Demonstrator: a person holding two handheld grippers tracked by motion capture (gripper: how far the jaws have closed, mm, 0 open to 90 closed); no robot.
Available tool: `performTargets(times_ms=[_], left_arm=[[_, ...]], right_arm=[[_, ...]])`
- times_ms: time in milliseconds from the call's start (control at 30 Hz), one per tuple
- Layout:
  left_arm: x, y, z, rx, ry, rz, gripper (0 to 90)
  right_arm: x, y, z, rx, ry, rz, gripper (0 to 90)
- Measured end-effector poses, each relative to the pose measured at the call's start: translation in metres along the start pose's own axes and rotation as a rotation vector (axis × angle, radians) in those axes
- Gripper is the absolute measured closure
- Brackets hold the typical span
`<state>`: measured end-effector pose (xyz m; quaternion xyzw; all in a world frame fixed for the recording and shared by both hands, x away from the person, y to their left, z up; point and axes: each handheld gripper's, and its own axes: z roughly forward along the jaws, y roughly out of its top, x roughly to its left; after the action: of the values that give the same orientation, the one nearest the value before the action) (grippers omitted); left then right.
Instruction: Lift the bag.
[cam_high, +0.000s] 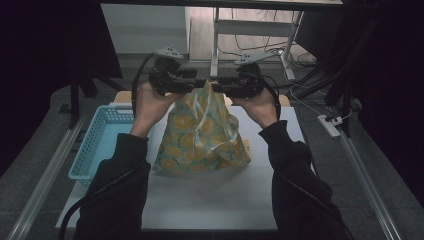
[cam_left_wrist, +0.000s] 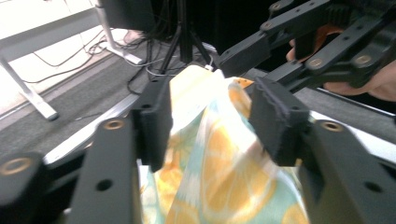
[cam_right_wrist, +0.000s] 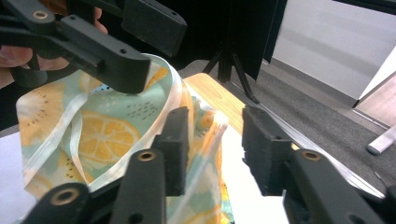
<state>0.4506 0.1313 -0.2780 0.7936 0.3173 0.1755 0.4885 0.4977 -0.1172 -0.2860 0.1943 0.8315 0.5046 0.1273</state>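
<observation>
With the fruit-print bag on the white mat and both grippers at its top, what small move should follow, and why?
Probably draw both grippers back from the bag. The left gripper and right gripper stand with jaws apart, pads not pressing the fabric, and the bag's base rests on the white mat, so it looks set down.

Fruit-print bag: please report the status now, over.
Left tool open, bag top between its jaws. Right tool open, ribbon beside it. Fruit-print bag stands on white mat. Blue basket at left, not in way.
</observation>
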Motion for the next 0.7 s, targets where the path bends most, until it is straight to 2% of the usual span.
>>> performTargets(times_ms=[167, 333, 433, 700], left_arm=[[0.003, -0.009, -0.002, 0.007, 0.011, -0.007, 31.1], [0.007, -0.018, -0.007, 0.021, 0.014, -0.036, 16.6], [0.009, -0.024, -0.013, 0.022, 0.004, -0.059, 13.1], [0.01, -0.041, -0.028, 0.039, -0.023, -0.069, 3.9]], right_arm=[[-0.003, -0.007, -0.002, -0.004, -0.001, 0.021, 48.6], [-0.006, -0.013, -0.005, -0.006, 0.009, 0.047, 40.4], [-0.006, -0.018, -0.008, -0.01, 0.011, 0.053, 37.1], [-0.005, -0.03, -0.011, -0.006, 0.009, 0.053, 29.2]])
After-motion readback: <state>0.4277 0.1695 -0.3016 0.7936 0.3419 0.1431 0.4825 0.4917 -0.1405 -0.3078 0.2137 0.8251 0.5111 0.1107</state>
